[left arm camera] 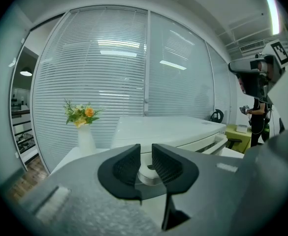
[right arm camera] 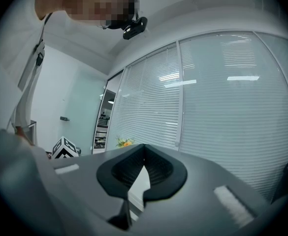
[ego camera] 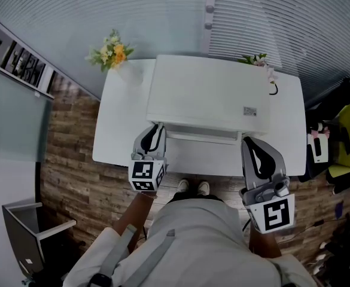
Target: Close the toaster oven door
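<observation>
The left gripper (left arm camera: 144, 162), fingers slightly parted, frames the rounded white handle end (left arm camera: 146, 175) at the near left of the white box-shaped toaster oven (ego camera: 210, 94), while the right gripper (right arm camera: 144, 151) is clenched empty.

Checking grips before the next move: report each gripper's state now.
Left gripper: open, nothing gripped.
Right gripper: shut, empty.

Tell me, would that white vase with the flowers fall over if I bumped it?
Probably. The vase looks tall and narrow, with flowers spreading wider on top, so a bump might tip it. It looks smooth and hard, so perhaps slippery and breakable. It stands near the table's corner, so it could fall off.
</observation>
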The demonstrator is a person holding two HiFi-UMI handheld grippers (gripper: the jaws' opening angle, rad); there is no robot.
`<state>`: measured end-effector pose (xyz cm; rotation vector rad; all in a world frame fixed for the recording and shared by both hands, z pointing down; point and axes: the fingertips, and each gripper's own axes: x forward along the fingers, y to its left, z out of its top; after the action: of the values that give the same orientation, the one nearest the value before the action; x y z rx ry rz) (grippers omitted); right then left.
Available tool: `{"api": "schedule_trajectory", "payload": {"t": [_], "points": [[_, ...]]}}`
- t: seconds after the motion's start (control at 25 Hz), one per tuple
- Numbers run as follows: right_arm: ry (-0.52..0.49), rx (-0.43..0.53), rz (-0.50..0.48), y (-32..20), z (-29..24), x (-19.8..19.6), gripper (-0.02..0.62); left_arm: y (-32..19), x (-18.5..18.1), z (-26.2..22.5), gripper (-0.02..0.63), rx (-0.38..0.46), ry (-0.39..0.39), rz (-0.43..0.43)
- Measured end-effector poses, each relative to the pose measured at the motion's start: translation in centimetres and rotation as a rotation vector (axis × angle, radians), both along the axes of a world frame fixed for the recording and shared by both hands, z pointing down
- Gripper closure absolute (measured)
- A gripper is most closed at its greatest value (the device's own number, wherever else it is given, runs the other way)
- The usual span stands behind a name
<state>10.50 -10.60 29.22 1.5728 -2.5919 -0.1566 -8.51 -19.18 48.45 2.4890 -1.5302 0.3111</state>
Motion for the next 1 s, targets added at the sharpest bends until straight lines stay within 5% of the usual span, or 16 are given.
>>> {"api": "schedule_trajectory", "payload": {"t": [1.0], "points": [[0.026,0.012,0.000,2.3,-0.7,-0.7,0.591,5.1,2.4,-16.9,0.529,0.258,0.164,0.120]]}}
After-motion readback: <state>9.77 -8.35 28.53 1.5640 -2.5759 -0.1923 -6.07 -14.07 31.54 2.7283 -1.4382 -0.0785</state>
